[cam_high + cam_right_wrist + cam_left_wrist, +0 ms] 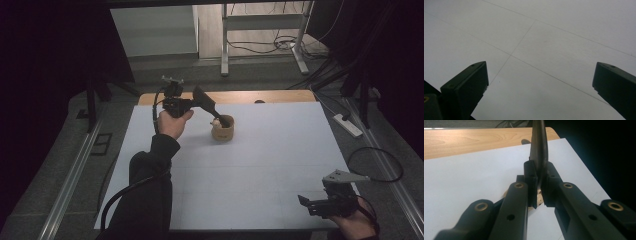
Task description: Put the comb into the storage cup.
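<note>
A black spatula (209, 105) stands slanted with its narrow end down inside a small tan cup (223, 129) near the middle of the white table sheet (260, 165), toward the far edge. The left gripper (192, 104) has its jaws clamped on the spatula's broad upper end — in the left gripper view the dark blade (538, 150) rises between them. The left hand (174, 122) is raised, forearm stretched forward from the bottom edge. The right gripper (306, 202) rests low at the near right corner, jaws spread wide and empty, pointing left over bare sheet.
</note>
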